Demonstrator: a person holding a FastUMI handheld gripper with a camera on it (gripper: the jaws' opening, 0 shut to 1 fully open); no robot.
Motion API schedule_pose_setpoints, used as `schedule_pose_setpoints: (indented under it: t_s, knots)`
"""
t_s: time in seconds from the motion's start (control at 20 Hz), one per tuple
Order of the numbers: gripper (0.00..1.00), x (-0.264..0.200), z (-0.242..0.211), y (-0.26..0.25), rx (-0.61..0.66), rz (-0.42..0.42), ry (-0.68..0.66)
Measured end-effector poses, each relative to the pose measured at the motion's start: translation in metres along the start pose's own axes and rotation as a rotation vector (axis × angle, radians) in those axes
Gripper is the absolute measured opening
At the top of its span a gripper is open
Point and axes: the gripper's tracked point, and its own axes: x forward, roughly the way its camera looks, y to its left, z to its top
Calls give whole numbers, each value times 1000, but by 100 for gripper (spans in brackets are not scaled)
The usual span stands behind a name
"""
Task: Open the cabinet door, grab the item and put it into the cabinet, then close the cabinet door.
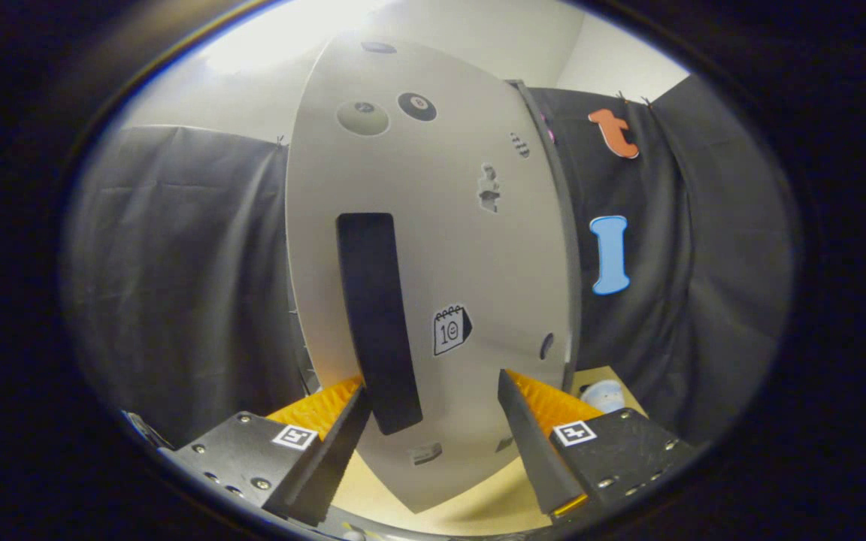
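A grey cabinet door (448,248) with several small stickers stands right in front of me. Its long black vertical handle (376,315) runs down to end between my fingers, close against the left finger (339,436). My gripper (433,385) is open, with the right finger (527,436) well apart from the handle. Whether the left finger touches the handle I cannot tell. The door's right edge meets a dark grey strip (564,248), and I cannot tell if the door is ajar. A small pale blue and white item (604,392) sits on the tabletop beyond the right finger.
The cabinet stands on a light wooden tabletop (478,500). Black cloth (192,285) hangs behind and to both sides. A white wall (267,83) rises above the cloth.
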Motion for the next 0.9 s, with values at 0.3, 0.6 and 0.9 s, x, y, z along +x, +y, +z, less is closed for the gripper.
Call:
schedule_pose_setpoints:
  t_s: [0.3, 0.6, 0.9]
  knots:
    - [99, 78, 4, 50, -80, -21, -15]
    - [99, 148, 5, 71, -112, -83, -43]
    - [99, 193, 7, 77, -127, -155, -74]
